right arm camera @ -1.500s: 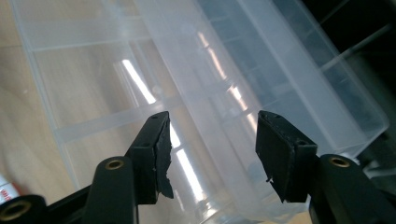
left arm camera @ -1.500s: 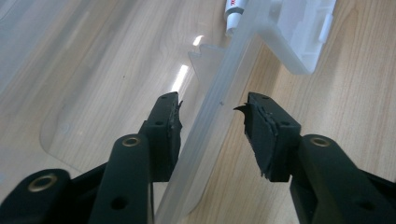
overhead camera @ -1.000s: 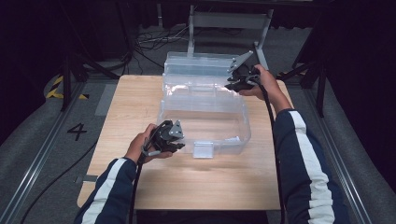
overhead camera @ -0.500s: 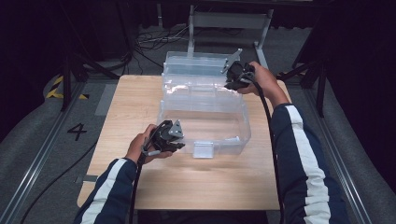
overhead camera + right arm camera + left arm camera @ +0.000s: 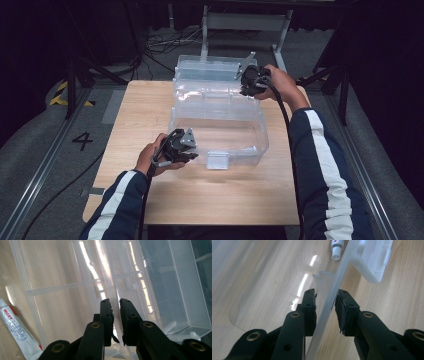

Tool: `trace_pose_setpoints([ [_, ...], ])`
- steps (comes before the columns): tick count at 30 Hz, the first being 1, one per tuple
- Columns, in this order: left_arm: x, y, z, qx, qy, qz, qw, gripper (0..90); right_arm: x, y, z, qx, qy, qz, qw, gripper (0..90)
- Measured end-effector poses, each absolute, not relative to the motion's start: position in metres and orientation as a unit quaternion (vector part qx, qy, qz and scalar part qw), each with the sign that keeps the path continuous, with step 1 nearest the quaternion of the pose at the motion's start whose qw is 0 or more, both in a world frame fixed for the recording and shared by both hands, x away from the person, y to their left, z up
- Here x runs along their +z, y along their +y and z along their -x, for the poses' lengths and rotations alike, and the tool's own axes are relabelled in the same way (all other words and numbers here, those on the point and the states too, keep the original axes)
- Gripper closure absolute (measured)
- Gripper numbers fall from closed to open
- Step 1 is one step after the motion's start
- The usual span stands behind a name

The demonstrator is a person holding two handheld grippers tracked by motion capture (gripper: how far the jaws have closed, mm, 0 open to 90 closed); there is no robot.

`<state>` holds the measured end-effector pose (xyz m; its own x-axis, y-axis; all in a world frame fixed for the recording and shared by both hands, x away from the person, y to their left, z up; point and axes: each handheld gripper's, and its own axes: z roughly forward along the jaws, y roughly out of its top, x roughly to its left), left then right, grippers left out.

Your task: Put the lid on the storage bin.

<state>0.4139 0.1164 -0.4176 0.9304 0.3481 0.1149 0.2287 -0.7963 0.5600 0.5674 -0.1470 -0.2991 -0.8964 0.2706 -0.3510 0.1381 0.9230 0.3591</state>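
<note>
- The clear plastic box [image 5: 220, 132] sits near the middle of the wooden bench [image 5: 150, 200], its lid [image 5: 215, 75] swung open and standing up behind it at the far side.
- Your left tongs [image 5: 187, 147] are at the box's near-left corner. In the left gripper view [image 5: 325, 307] they straddle the thin front wall of the box, one jaw inside and one outside, with a slight gap on each side, so they are not clamped.
- Your right tongs [image 5: 247, 85] are at the lid's upper right edge. They have just been closing, and in the right gripper view [image 5: 115, 312] the jaws are nearly together on a thin clear edge of the lid.
- A white tube [image 5: 18, 327] with red print lies on the floor of the box; its capped end [image 5: 337, 248] shows in the left gripper view.
</note>
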Motion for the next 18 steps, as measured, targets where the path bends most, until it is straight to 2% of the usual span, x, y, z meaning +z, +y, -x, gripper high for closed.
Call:
trace_pose_setpoints([
  [18,-0.4179,0.1143,-0.4134,0.106,0.163,-0.942,0.273,68.2,-0.2946,-0.1447,-0.5579,0.154,0.963,-0.096,0.200,84.6],
])
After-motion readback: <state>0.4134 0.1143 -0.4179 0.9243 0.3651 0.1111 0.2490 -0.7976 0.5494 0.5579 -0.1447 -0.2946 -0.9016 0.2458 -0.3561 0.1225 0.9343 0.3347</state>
